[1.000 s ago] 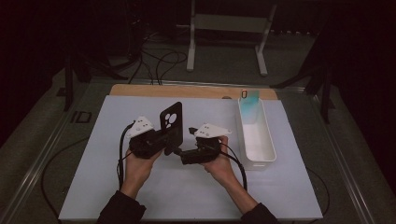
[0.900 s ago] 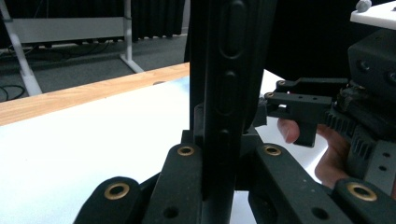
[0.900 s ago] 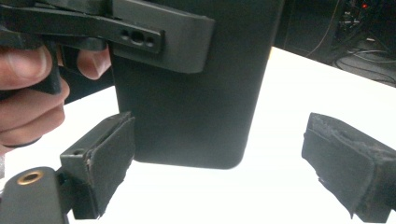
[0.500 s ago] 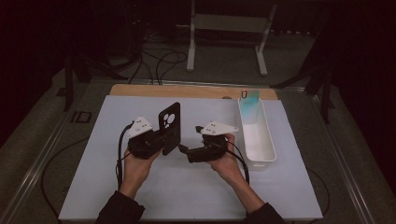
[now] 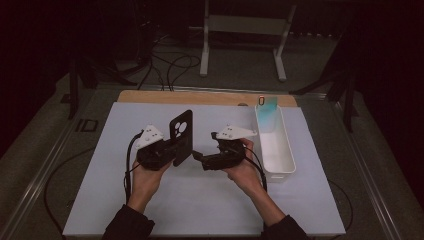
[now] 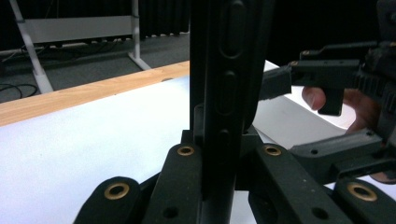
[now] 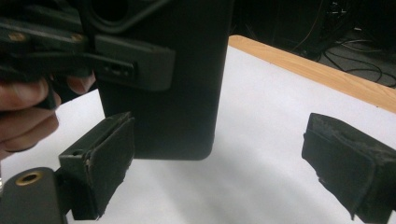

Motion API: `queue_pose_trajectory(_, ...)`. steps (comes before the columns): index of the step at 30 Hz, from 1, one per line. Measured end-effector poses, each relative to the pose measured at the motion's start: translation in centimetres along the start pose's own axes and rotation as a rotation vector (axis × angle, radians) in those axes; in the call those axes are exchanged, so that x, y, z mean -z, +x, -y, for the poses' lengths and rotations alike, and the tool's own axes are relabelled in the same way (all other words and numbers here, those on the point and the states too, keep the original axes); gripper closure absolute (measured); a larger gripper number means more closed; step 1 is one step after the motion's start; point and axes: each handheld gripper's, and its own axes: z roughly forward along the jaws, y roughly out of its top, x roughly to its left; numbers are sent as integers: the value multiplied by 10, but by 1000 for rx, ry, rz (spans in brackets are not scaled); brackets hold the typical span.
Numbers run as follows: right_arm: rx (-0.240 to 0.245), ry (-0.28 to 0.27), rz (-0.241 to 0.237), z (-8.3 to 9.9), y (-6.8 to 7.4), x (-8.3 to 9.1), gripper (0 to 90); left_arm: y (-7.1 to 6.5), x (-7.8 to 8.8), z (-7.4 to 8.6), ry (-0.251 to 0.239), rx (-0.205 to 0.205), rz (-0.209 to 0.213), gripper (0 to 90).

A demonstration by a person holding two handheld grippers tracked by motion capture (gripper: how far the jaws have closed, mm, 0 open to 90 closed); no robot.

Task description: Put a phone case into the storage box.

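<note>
**Phone case clamped in left claw, right claw open beside it**

While we hold both grippers low over the white counter [image 5: 100, 200], we log the scene from left to right. At the left, the left claw [image 5: 172, 150] is clamped on the black phone case [image 5: 181, 136], gripping it near its lower end, so the case stands on edge, roughly upright and tilted a little, camera cut-outs at the top. In the left gripper view the case [image 6: 224, 93] runs straight up between the jaws, side-button bumps facing us, pads tight against both faces.

Just right of the case, the right claw [image 5: 197, 157] points at its lower edge, jaws wide and holding nothing. In the right gripper view the two pads [image 7: 109, 158] stand well apart; the case's bottom corner [image 7: 177, 93] hangs beyond them, nearer the left pad, not touched by either. Further right, a white tray [image 5: 287, 167] sits apart from both hands, a pale green item [image 5: 268, 107] leaning at its far end; we cannot tell what it is.

Risks, as we judge them:
- The case is soft and held at one end only; a push from the right claw could lever it round in the left grip or pull it free.
- The right pads sit off-centre to the case; closing from here may catch just a corner and slip off.
- The two grippers are close, so jaw-to-jaw contact could jolt the hold.
</note>
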Motion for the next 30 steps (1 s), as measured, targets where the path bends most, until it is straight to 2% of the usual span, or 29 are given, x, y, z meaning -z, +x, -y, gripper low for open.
queue_pose_trajectory(6,10,0,20,-9,1,2,93,-2,-2,1,4,-8,-6,858)
queue_pose_trajectory(12,-13,-33,21,-20,0,4,94,-4,-5,2,8,-9,-8,858)
queue_pose_trajectory(15,-18,-46,14,-26,1,4,96,-6,-7,3,12,-10,-7,858)
queue_pose_trajectory(24,9,-77,0,-44,9,4,96,-8,-11,5,26,-16,1,858)
queue_pose_trajectory(30,0,-93,2,-51,12,0,96,-11,-14,6,28,-14,11,858)
